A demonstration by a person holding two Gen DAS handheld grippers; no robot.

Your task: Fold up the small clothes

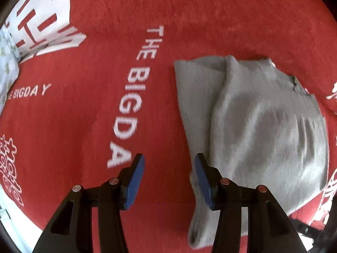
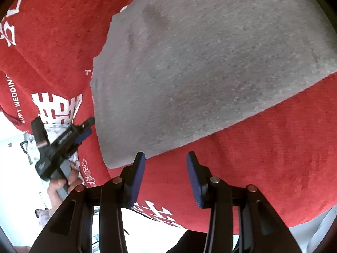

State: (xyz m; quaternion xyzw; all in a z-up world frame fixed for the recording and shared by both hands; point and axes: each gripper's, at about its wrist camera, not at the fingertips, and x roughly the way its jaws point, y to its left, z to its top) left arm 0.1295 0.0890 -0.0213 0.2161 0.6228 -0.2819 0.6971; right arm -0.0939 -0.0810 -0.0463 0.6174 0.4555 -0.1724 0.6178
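A grey fleece garment (image 1: 252,122) lies partly folded on a red blanket (image 1: 84,116), with a narrow part trailing toward me. My left gripper (image 1: 169,179) is open and empty, its right finger over the garment's near left edge. In the right wrist view the same garment (image 2: 200,63) fills the upper middle. My right gripper (image 2: 166,177) is open and empty, just off the garment's near corner, over the red blanket (image 2: 263,158). The left gripper (image 2: 84,130) shows at the left there, held by a hand.
The red blanket bears white lettering "THE BIGDAY" (image 1: 134,97) and white symbols (image 1: 42,21). A pale floral cloth (image 1: 6,67) lies at the far left edge. The blanket's edge and a bright floor (image 2: 12,168) show at the left in the right wrist view.
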